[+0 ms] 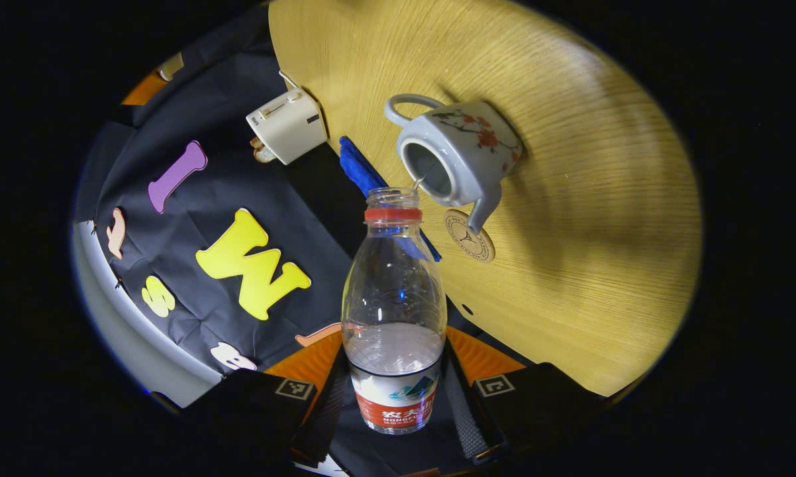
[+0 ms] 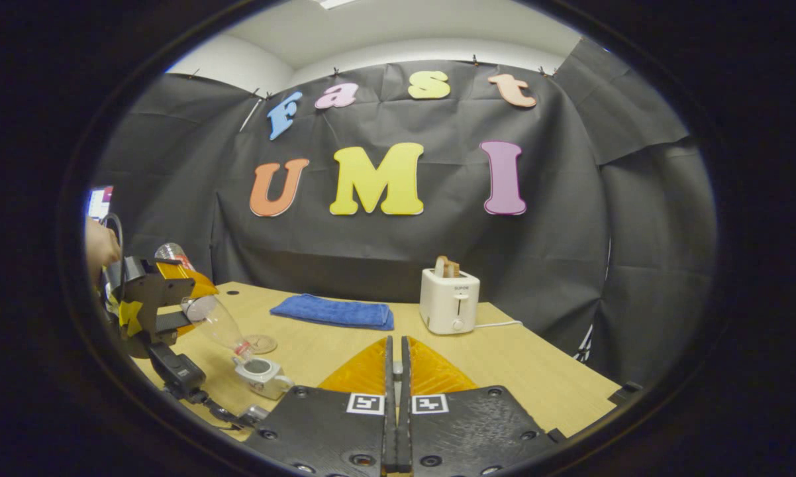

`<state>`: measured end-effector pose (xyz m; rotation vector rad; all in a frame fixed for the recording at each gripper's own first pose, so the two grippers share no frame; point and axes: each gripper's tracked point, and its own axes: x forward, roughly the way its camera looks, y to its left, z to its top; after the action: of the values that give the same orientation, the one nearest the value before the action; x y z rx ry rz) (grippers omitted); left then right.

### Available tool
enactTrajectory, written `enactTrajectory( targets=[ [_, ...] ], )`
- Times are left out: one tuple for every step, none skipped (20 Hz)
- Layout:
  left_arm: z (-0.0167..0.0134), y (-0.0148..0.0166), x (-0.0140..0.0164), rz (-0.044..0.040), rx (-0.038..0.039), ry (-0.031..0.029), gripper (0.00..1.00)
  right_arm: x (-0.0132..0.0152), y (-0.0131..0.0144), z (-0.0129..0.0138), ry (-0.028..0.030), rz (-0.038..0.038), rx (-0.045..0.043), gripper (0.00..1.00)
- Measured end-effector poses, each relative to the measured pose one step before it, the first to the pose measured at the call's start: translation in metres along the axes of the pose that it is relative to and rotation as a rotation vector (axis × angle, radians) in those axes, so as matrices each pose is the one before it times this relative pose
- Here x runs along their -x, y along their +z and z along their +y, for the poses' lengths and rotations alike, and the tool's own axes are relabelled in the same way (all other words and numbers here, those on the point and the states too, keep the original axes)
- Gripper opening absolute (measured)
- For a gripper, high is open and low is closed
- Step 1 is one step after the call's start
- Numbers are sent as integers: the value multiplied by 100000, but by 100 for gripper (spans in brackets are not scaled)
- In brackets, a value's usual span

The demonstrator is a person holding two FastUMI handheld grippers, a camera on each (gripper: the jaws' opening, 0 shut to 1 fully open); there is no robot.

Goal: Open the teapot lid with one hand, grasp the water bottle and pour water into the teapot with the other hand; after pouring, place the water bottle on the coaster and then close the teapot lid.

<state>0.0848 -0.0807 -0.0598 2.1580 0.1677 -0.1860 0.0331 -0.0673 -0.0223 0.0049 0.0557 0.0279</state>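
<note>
Around us the pale wooden tabletop has open room on its right half, with its front and right edges visible in the right gripper view; the white toaster stands near the back wall and the folded blue cloth lies to its left, well apart from the pouring spot.

We cannot see the teapot's lid anywhere, and whether anything is pinched between the right gripper is hard to make out: its two fingers stand pressed together with only a thin seam between them. In the same view the hand holding the other tool is cut off at the edge.

We hold the clear plastic water bottle with the red neck ring in the left gripper, both fingers clamped against its labelled lower body, one on each side. The bottle is tipped forward, its uncapped mouth just above the open top of the white ceramic teapot with red blossoms, and a thin thread of water runs from the mouth into the opening. The teapot stands on the table, spout towards the round cork coaster, which lies just beside it and bare. Water fills only the lower part of the bottle.
</note>
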Motion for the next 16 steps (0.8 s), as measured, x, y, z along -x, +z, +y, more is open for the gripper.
enactTrajectory(
  targets=[
    [21,-66,-10,231,-545,-43,74,-14,-103,72,-7,42,218,1],
    [-39,-38,-76,232,-754,-354,74,-45,-48,-24,9,128,195,0],
    [16,58,-12,68,-720,3,74,12,-119,-12,-80,228,38,0],
    [-13,113,-56,7,-375,-36,74,-37,-65,-50,-109,143,-118,1],
    [-7,-47,37,152,-288,-23,74,-81,-31,7,-62,156,-85,0],
    [-29,1,-6,211,19,-218,74,63,1,-91,-147,103,47,0],
    [-115,99,155,-72,-201,98,74,-111,-3,10,-200,-43,246,1],
    [20,189,-63,-55,-89,182,74,-10,7,-86,-183,-50,421,1],
    [-197,6,23,77,121,-149,74,-38,-49,-87,-254,48,102,1],
    [23,4,-100,-196,38,116,74,15,-47,-35,-28,190,-90,1],
    [164,104,-44,-291,228,233,74,-6,-128,38,57,225,-44,1],
    [125,151,-73,-839,739,673,73,-95,-50,11,-61,208,42,1],
    [67,-16,-134,-520,1574,149,74,-16,-88,-116,-271,46,33,1],
    [-395,-62,-103,-141,2023,-851,73,-38,77,-16,-179,-54,14,1],
    [-43,136,-148,-1188,2082,132,73,17,-116,4,-106,66,201,1],
    [28,126,-218,-1056,3071,91,74,-93,-22,28,22,145,17,1]
  ],
)
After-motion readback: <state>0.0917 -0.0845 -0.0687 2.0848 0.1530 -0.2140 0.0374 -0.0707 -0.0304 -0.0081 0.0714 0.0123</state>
